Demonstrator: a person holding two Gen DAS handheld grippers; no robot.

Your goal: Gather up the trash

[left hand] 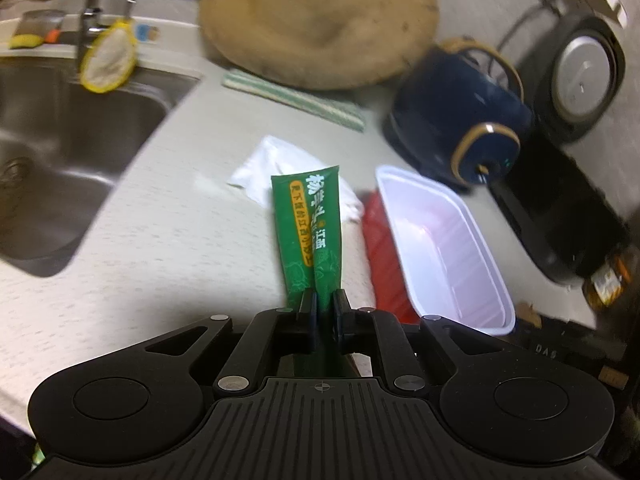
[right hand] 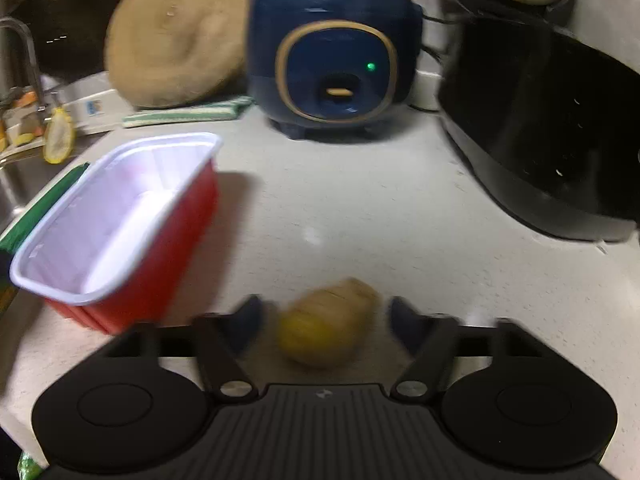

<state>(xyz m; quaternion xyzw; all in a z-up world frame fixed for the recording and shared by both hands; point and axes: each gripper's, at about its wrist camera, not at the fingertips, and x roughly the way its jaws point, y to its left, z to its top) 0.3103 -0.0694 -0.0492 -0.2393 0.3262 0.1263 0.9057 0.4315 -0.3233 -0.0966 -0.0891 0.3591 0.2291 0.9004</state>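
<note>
The left gripper (left hand: 324,300) is squeezed tight on a green packet (left hand: 310,224), which sticks out over the counter (left hand: 168,220). Just right of the packet sits a red tub (right hand: 132,232) with a white inside. The right gripper (right hand: 326,320) has its fingers apart around a blurry yellow-brown scrap (right hand: 326,322), not touching it. A blue cooker (right hand: 332,52) stands far back.

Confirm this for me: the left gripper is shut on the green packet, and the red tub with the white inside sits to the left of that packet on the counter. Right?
Not quite. In the left wrist view the left gripper is indeed shut on the green packet, but the red tub sits to the packet's right, not its left, on the counter.
</note>
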